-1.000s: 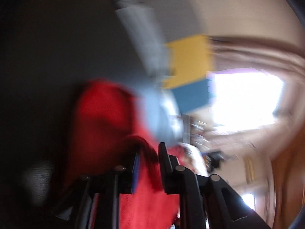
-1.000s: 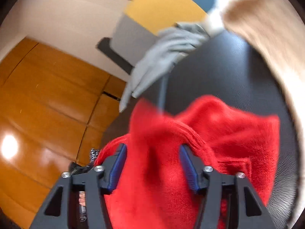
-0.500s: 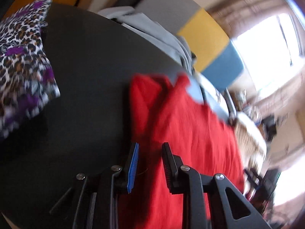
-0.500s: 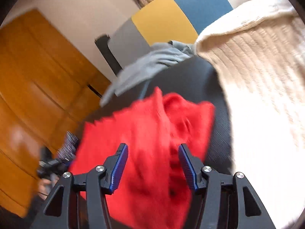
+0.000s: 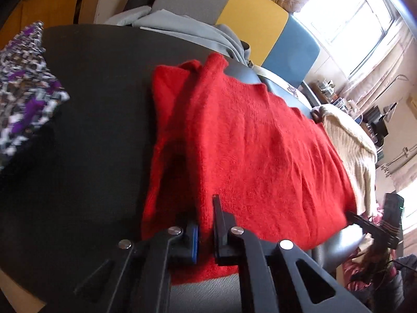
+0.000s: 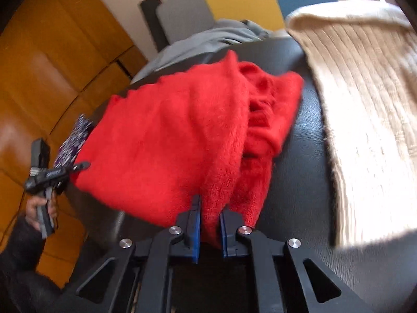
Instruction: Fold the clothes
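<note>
A second ago the sweater [image 5: 255,151] was hanging bunched and blurred in the air between the two grippers; now it is lying spread over the black counter [image 5: 99,120], and the right gripper's [image 6: 209,216] fingers, which were standing wide apart around the cloth, are now pinching it. The sweater is a fuzzy red knit, lying mostly flat ahead of the left gripper [image 5: 206,224], with a narrower folded layer showing along its left edge and its near hem drooping over the counter's front edge. From the right wrist view the same sweater [image 6: 177,140] is showing a thick doubled fold running straight ahead of the gripper, with a crumpled ribbed part to the right of that fold. The left gripper is clamping the near hem, its blue-padded fingers nearly together with red cloth squeezed between them. The right gripper is likewise gripping a ridge of the sweater's near edge, fingers close with the knit filling the gap. The left gripper [image 6: 60,173] is appearing far to the left in the right view, at the sweater's other corner. A cream knit [image 6: 365,109] is lying to the right of the right gripper, a grey garment [image 5: 187,34] is lying beyond the sweater, and a leopard-print cloth [image 5: 23,91] is sitting well to the left of the left gripper.
</note>
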Motion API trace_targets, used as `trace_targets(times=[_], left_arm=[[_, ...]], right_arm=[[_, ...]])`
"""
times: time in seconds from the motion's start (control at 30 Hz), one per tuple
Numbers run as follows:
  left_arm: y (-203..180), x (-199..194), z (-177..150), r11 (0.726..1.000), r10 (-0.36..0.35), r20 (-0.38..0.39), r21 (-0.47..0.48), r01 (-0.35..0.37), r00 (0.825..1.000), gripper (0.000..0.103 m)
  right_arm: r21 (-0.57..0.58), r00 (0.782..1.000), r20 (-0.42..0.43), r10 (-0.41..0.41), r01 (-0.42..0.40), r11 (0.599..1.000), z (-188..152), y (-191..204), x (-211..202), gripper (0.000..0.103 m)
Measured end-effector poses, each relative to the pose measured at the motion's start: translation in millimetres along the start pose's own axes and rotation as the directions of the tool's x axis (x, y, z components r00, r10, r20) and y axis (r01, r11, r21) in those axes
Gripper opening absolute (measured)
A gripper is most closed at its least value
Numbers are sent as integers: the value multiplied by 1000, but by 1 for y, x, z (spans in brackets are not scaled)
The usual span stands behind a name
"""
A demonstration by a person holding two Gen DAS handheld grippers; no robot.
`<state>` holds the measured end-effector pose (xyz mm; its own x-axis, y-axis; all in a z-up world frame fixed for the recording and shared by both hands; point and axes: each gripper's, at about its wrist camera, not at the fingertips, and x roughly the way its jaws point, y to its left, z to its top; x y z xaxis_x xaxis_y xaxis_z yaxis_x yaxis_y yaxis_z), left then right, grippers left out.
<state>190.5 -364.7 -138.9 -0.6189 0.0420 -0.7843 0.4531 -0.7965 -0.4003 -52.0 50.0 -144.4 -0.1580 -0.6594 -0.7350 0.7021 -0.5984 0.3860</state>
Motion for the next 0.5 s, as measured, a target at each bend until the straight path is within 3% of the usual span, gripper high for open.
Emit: trace_targets(times=[0.07,0.13,0.2,0.33,0.43,0.5], left_arm=[[6,-1,-7,1000,20,-35,-16,-21,999,8],[9,-10,-12,998,58,-16,-34,-59,998,19],[5,-20,-13,994,101,21,-45,-99,995,23],[-34,-26,-3,997,66,84,28,-69,994,23],[-63,-30,4,995,38,130,85,-49,991,23],[-108,-14,5,975,-36,97,223,14,995,24]], right_arm=[[-62,999,-40,-18,15,998,-10,9,-5,11],[-84,994,-100,-38,30,996,-24,9,0,11],[-39,997,-73,37,-40,998,-33,3,-9,18],[-38,992,-25,127,-128,991,-45,-2,-31,59],[-69,987,1,162,-162,984,-43,-7,-39,61],[-75,979,8,203,-202,977,-39,-11,-38,61]])
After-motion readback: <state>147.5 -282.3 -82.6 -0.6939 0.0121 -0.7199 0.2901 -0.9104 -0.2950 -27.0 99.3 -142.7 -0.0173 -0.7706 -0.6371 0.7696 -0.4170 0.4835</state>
